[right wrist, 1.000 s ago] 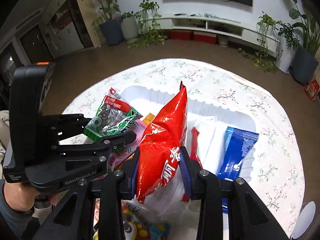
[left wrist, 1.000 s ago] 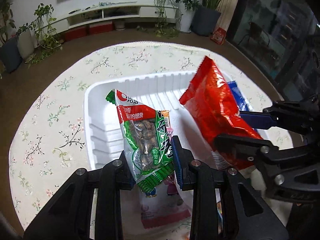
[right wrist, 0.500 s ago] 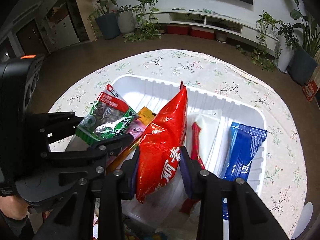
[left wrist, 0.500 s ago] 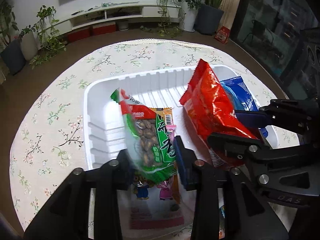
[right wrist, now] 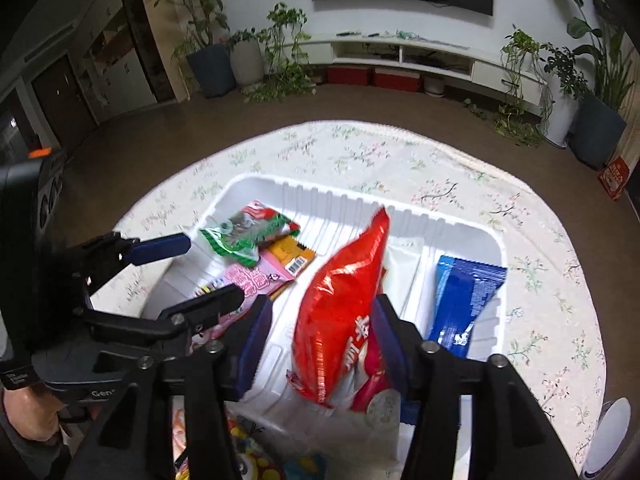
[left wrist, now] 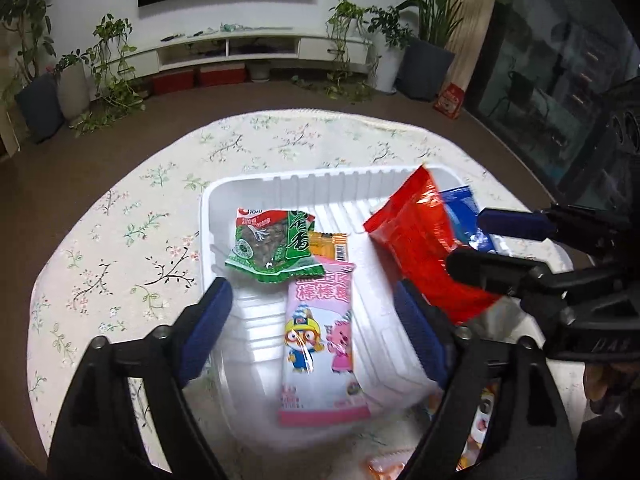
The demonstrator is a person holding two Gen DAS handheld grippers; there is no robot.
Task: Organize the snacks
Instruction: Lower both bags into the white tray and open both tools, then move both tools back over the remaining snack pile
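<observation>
A white ribbed tray point(left wrist: 304, 188) sits on the flowered tablecloth. The green nut packet point(left wrist: 274, 246) lies in its left part, over an orange packet point(left wrist: 330, 244) and a pink cartoon packet point(left wrist: 320, 336). My left gripper point(left wrist: 316, 332) is open and empty above the tray's near edge. My right gripper point(right wrist: 320, 338) has opened wide; the red bag point(right wrist: 340, 304) leans between its jaws, loose in the tray's middle. A blue packet point(right wrist: 464, 300) lies in the right part.
A white packet point(right wrist: 404, 260) lies behind the red bag. More colourful wrappers point(right wrist: 256, 460) lie on the table at the near edge. The round table point(right wrist: 560, 280) has bare cloth around the tray. A white object point(right wrist: 608, 440) sits at the far right.
My left gripper opened and dropped the green packet into the tray's left part. My right gripper opened and let go of the red bag. Both grippers drew back and up.
</observation>
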